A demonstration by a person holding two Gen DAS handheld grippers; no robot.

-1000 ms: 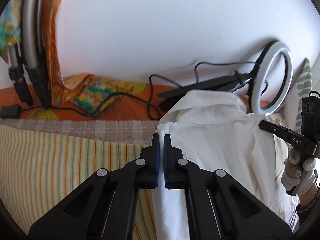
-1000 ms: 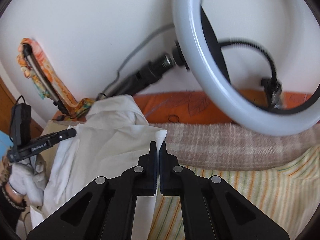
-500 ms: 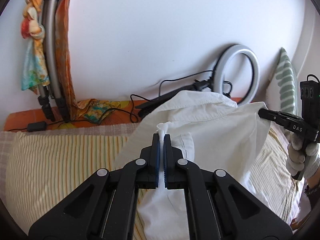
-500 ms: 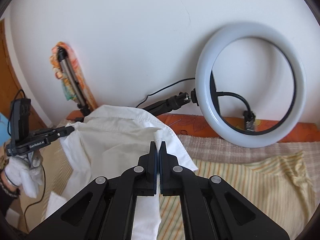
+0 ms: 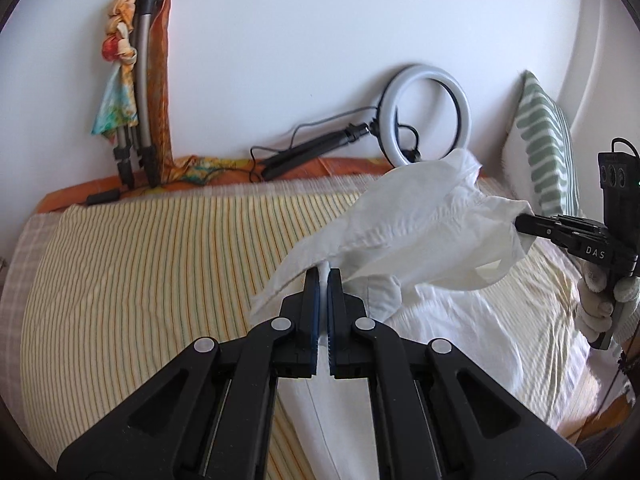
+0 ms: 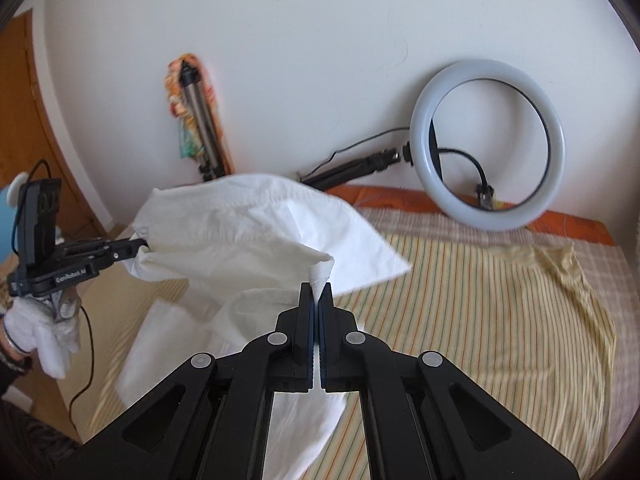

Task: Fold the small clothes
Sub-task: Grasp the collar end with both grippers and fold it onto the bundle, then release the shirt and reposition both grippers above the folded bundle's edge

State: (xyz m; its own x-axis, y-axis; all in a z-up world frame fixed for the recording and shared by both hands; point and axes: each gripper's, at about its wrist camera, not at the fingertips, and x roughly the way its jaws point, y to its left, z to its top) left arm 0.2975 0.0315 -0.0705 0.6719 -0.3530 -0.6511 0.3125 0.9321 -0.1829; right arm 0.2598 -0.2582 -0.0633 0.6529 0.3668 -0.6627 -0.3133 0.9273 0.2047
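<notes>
The left tongs [image 5: 324, 276] are clenched on a pinch of the white shirt [image 5: 416, 236], and the right tongs [image 6: 316, 288] are clenched on another edge of it. The shirt hangs stretched between the two, lifted above the bed [image 5: 140, 272], its lower part trailing onto the striped sheet [image 6: 480, 304]. A gloved hand [image 6: 44, 328] grips the left tool's handle. At the far wall a ring light [image 6: 490, 142] leans on the right, with a folded tripod [image 5: 142, 80] draped in colourful cloth to the left.

shirt [image 5: 420, 220] hem blurred, tripod [image 6: 200, 120] blurred — motion
</notes>
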